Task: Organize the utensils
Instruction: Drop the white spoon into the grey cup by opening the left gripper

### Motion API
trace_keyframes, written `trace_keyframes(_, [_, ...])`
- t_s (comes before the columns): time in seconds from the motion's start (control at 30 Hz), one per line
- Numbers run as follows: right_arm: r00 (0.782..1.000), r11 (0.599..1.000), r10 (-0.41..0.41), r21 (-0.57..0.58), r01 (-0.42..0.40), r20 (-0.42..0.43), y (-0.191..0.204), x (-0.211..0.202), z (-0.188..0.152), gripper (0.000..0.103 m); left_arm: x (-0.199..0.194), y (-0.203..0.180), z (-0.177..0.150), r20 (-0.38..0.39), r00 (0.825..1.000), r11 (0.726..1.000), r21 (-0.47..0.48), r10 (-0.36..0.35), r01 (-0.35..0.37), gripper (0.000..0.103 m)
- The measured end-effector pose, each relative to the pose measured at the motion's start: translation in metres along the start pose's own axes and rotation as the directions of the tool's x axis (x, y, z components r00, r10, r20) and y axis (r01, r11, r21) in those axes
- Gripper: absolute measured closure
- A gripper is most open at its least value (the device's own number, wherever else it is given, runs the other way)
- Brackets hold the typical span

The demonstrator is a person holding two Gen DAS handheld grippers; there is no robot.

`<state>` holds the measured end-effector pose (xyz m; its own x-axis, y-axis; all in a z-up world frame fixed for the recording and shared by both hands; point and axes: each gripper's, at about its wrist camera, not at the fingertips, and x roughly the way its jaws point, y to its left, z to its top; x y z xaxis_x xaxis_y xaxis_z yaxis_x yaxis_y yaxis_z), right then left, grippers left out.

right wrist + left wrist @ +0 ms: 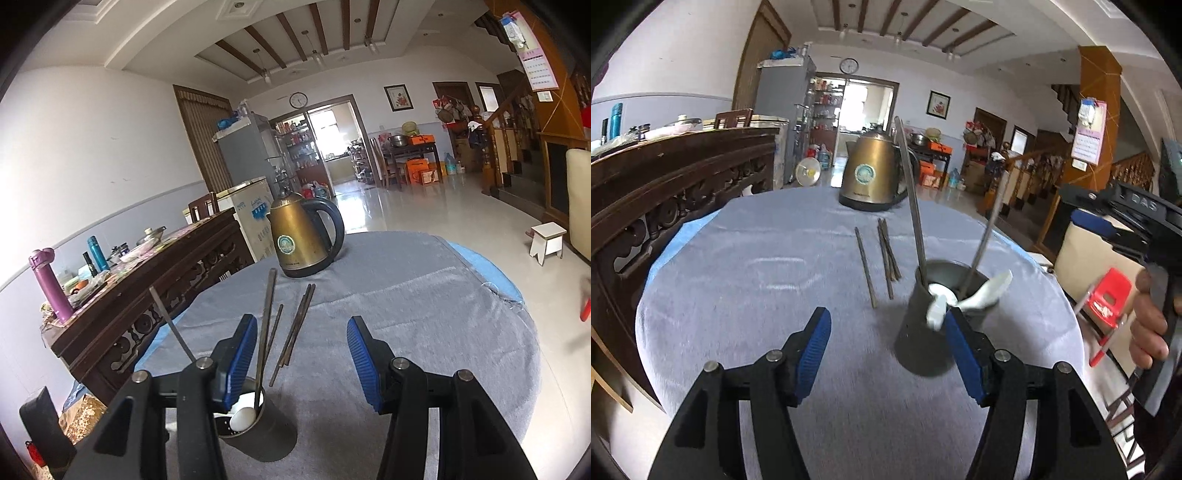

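While both tongs hang empty, step looks like between-picks. Left gripper (886, 350) jaws wide, nothing held, right pad just beside dark grey cylindrical metal holder (925, 332). Right gripper (303, 363) half-open, empty too. Holder already has white ceramic spoons (945, 299) plus two upright metal handles. Beyond holder: loose dark chopsticks (882, 258) flat on grey cloth. Next, I guess: reach past holder, pinch chopstick. Farthest: brass kettle (871, 173).

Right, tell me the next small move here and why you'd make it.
Probably send the right gripper, open and empty, forward to the loose chopsticks on the cloth just ahead of it. The holder cup already has white spoons and two upright sticks in it, and the left gripper also stands open with nothing between its pads, beside the cup.
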<state>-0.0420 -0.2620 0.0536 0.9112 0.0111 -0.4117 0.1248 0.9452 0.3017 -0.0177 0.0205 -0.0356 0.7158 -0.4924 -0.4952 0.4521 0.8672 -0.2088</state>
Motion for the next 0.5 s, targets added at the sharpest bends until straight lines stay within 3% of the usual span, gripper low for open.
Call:
trace_keyframes(0.23, [1.000,1.000,-0.014,0.023,0.015,-0.016,-0.010,0.002,-0.004,0.049,-0.013,-0.009,0.000,0.024,0.999,0.999,0.028,-0.035,0.035,0.035])
trace_keyframes(0.4, [0.999,0.999,-0.016,0.036,0.018,-0.030,-0.014,0.003,-0.007,0.049,0.009,-0.012,-0.012,-0.101,0.995,0.998,0.052,-0.021,0.026,0.035])
trace_keyframes(0.5, [0.999,0.999,-0.023,0.024,0.024,-0.028,-0.012,0.002,-0.007,0.049,0.015,-0.005,-0.007,-0.110,0.994,1.000,0.011,-0.018,0.019,0.035])
